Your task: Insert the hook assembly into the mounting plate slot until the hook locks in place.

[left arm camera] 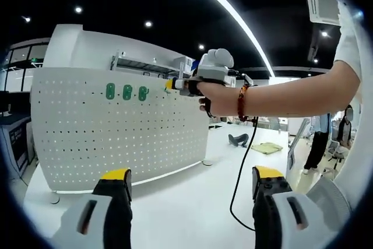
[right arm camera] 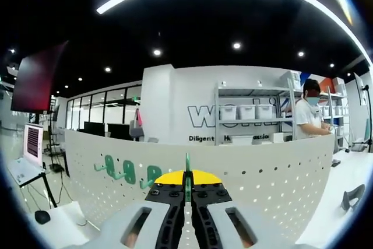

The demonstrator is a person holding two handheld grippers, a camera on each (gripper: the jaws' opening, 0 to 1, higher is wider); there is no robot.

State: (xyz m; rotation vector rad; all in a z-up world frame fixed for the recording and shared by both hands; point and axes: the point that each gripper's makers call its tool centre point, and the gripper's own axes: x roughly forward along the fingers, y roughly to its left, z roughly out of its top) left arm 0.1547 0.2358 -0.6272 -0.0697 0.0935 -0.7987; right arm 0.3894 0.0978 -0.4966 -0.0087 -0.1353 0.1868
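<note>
Hook assembly (right arm camera: 187, 180), a slim green piece, stands pinched upright between the closed jaws of the right hand-held gripper (right arm camera: 187, 193); its long axis runs toward twelve o'clock in the right gripper view, its tip rising just above the yellow jaw ends.

Largest thing first: the white pegboard mounting plate (left arm camera: 116, 126) is a long curved panel dotted with slots, standing on a white surface (left arm camera: 186, 202). In the left gripper view it fills the field from nine o'clock to the centre; in the right gripper view the mounting plate (right arm camera: 256, 173) lies straight ahead, directly beyond the held hook.

Three green hooks (left arm camera: 127, 92) already sit in its upper row, at about eleven o'clock from the left gripper's jaws. In the right gripper view those hooks (right arm camera: 125, 170) lie at about ten o'clock from the held piece.

The right hand-held gripper (left arm camera: 175, 84), carried by the person's hand (left arm camera: 213, 88), is up at the plate's top edge, just to the three o'clock side of the three hooks. It is clearly the nearer one.

The left hand-held gripper (left arm camera: 189, 188) hangs well back from the plate, jaws wide apart and empty.

Judging from this, the coming move is a straight push forward along the hook's facing, into a free slot beside the mounted row
</note>
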